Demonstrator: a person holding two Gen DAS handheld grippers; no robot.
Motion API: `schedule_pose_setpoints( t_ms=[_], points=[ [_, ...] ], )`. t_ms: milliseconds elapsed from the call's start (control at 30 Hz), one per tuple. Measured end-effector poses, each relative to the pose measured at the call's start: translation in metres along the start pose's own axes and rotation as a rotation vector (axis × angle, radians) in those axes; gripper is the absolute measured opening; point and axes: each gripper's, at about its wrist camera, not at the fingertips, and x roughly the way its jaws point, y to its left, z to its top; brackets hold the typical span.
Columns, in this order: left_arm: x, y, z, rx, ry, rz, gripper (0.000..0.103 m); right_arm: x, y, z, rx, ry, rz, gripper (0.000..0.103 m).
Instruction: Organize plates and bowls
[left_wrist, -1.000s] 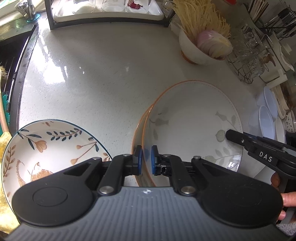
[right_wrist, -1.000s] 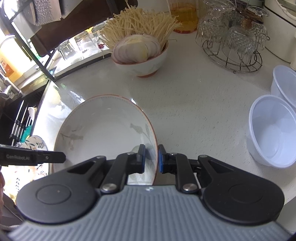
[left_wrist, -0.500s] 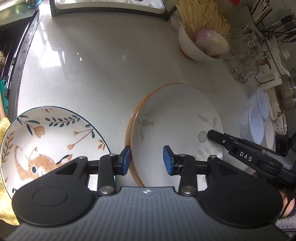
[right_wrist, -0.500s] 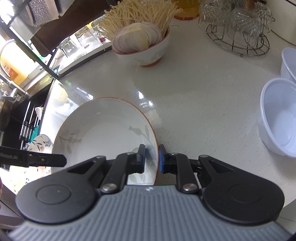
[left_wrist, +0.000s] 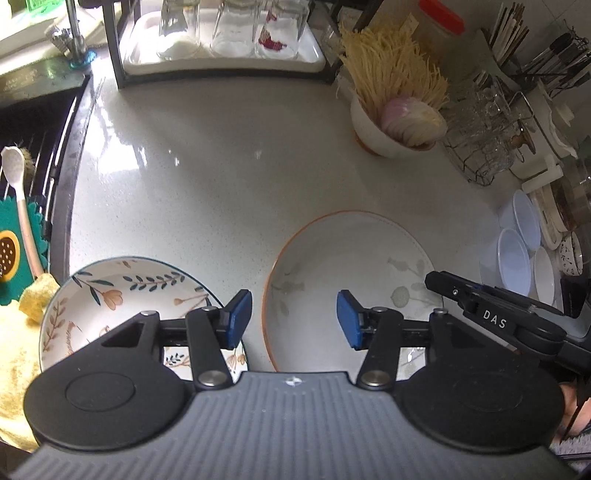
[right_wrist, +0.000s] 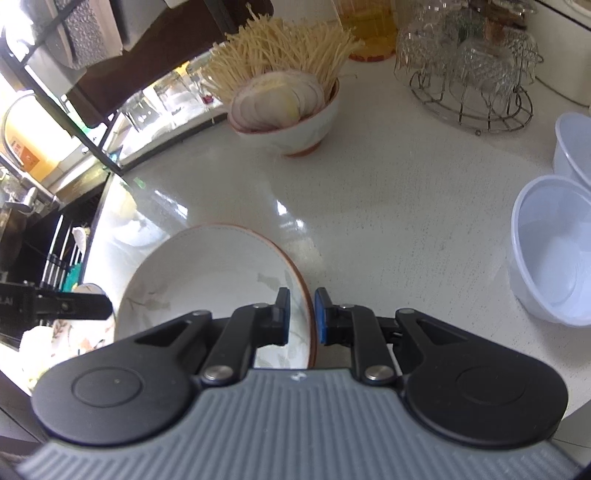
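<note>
1. The left hand-held gripper (left_wrist: 293, 319) hangs spread above the surface (left_wrist: 221, 177), its blue pads clear of the plate (left_wrist: 347, 258); the plate's orange left rim lies below the gap between them.
2. The right hand-held gripper (right_wrist: 300, 315) is pressed together on the plate's right rim (right_wrist: 303, 291), pinching it.
3. Ahead of both grippers the surface is bare and wide, up to the rack (left_wrist: 221, 62) at the far edge.
4. To the left gripper's left lies the floral plate (left_wrist: 122, 291), just beside the plain plate; beyond it the surface ends at the dark sink edge (left_wrist: 70, 155).
5. Ahead and right stands the noodle bowl (left_wrist: 388, 125), then the glass rack (left_wrist: 480, 147).
6. Right of the right gripper sit the plastic bowls (right_wrist: 554, 251), well apart from the plate.
7. A second ago the left gripper clamped the plate's left rim; its jaws have just been opening, it has let go and risen. The right grip is unchanged.
</note>
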Motion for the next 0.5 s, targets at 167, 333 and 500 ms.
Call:
schedule_pose_setpoints(
  t_ms=[167,333,500],
  points=[
    [-0.030,-0.009,0.003,0.047,-0.132,0.038,0.057,-0.021,0.005,0.010,-0.015,-0.076,0.008,0.018],
    [-0.066,-0.018,0.002,0.084,-0.241,0.043,0.057,-0.051,0.015,0.021,-0.022,-0.157,0.047,0.018],
    [-0.104,-0.029,-0.009,0.129,-0.325,0.045,0.057,-0.082,0.035,0.026,-0.047,-0.232,0.084,0.018]
  ],
)
